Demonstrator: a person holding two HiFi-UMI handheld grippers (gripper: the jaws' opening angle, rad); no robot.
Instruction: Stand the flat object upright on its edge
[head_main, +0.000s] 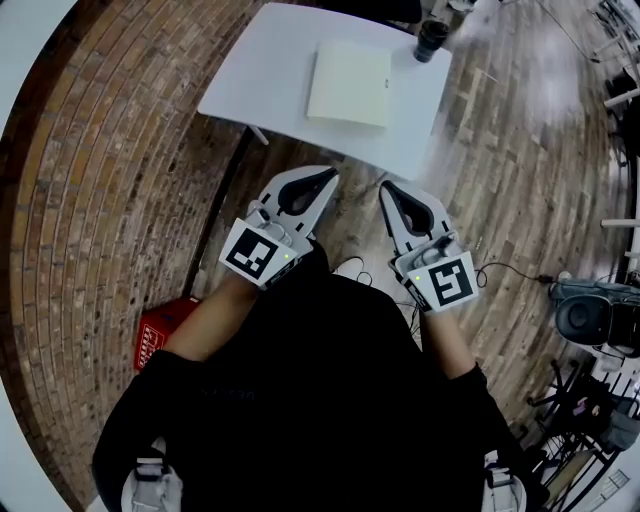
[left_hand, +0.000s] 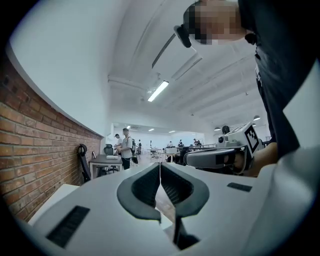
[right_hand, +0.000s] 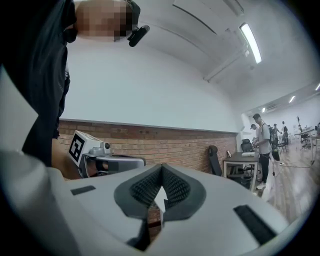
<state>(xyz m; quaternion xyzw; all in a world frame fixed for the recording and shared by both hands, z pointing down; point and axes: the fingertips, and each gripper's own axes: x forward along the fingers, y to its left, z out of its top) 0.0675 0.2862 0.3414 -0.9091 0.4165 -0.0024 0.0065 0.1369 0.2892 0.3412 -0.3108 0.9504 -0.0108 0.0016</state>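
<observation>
Flat object (head_main: 349, 83): thin, square, pale cream slab with a plain top face. Lying flat on the white desk (head_main: 262, 72), broad face up, not on edge. Edges roughly parallel to the desk's edges. Located ahead of the left gripper (head_main: 329, 177) and the right gripper (head_main: 385, 188), beyond their tips and roughly in line with the gap between them. Well apart from both, touched by neither. Not visible in either gripper view.
</observation>
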